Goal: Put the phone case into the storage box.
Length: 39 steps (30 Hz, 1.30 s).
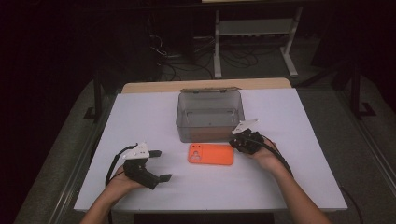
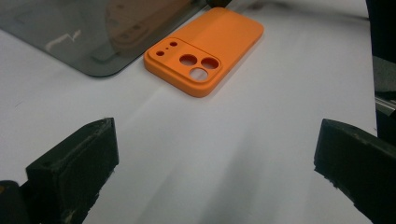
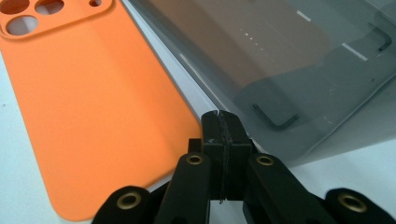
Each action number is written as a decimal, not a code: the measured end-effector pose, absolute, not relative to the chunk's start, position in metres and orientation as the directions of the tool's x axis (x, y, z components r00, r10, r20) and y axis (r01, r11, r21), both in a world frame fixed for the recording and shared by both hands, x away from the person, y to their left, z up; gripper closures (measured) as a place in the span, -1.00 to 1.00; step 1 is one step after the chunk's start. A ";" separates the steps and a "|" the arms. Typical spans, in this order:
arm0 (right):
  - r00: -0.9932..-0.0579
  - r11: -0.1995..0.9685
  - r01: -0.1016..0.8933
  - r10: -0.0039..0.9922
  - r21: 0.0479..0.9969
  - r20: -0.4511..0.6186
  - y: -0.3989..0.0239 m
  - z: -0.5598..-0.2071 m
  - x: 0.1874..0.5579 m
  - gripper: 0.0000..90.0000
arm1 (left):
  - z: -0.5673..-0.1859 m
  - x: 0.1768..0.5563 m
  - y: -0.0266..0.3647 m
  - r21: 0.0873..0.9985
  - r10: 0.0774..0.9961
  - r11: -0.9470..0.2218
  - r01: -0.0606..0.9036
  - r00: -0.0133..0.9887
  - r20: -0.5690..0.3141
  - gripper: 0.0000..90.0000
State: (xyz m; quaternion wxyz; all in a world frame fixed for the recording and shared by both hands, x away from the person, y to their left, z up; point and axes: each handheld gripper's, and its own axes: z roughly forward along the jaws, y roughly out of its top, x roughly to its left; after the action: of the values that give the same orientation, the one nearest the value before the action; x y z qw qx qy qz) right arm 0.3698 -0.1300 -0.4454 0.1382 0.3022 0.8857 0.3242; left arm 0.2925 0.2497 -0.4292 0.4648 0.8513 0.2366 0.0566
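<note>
An orange phone case (image 1: 210, 154) lies flat, camera holes up, on the white table (image 1: 140, 116), just in front of a grey see-through box (image 1: 210, 114). My right gripper (image 1: 233, 141) is at the case's right end. In the right gripper view its jaws (image 3: 223, 123) are pressed together with nothing between them, tips beside the case's corner (image 3: 93, 116) and close to the box wall (image 3: 289, 70). My left gripper (image 1: 162, 165) rests to the left of the case, open. In the left gripper view its wide-apart jaws (image 2: 215, 163) face the case (image 2: 205, 49) and the box (image 2: 84, 32).
The box stands open-topped at the table's middle back, with a wooden strip (image 1: 154, 87) behind it. White tabletop stretches to both sides and in front of the case. Beyond the table are a dark floor, cables and a metal stand (image 1: 252, 37).
</note>
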 end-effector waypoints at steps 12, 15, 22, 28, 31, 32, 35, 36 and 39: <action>-0.810 0.635 0.428 0.585 0.644 -0.038 -0.125 -0.444 0.357 0.97 | -0.429 0.292 0.250 0.819 0.454 -0.454 0.351 0.882 -0.126 -1.00; -0.814 0.636 0.427 0.580 0.643 -0.034 -0.122 -0.444 0.352 0.97 | -0.429 0.292 0.250 0.819 0.454 -0.454 0.351 0.882 -0.125 -1.00; -0.836 0.645 0.413 0.549 0.643 -0.014 -0.117 -0.444 0.338 0.97 | -0.429 0.292 0.250 0.820 0.454 -0.452 0.351 0.882 -0.127 -1.00; -0.860 0.664 0.388 0.510 0.639 -0.008 -0.112 -0.443 0.326 0.97 | -0.429 0.291 0.250 0.819 0.452 -0.456 0.349 0.883 -0.125 -1.00; -0.873 0.675 0.371 0.488 0.637 -0.009 -0.107 -0.443 0.319 0.97 | -0.429 0.291 0.250 0.818 0.450 -0.460 0.347 0.885 -0.123 -1.00; -0.877 0.678 0.366 0.481 0.637 -0.008 -0.106 -0.443 0.317 0.97 | -0.429 0.291 0.250 0.818 0.450 -0.460 0.347 0.885 -0.123 -1.00; -0.881 0.679 0.361 0.474 0.639 -0.006 -0.104 -0.443 0.313 0.97 | -0.429 0.291 0.250 0.817 0.450 -0.460 0.348 0.884 -0.123 -1.00; -0.883 0.681 0.359 0.470 0.639 -0.004 -0.103 -0.443 0.311 0.97 | -0.429 0.291 0.250 0.817 0.451 -0.459 0.348 0.884 -0.124 -1.00; -0.880 0.672 0.367 0.475 0.644 0.006 -0.103 -0.443 0.311 0.96 | -0.429 0.291 0.250 0.817 0.452 -0.460 0.348 0.884 -0.123 -1.00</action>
State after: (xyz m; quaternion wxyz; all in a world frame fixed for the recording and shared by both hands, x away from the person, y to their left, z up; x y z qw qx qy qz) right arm 0.3113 -0.1034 -0.4425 0.0811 0.2311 0.9106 0.3328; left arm 0.2913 0.2501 -0.4290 0.4637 0.8526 0.2346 0.0557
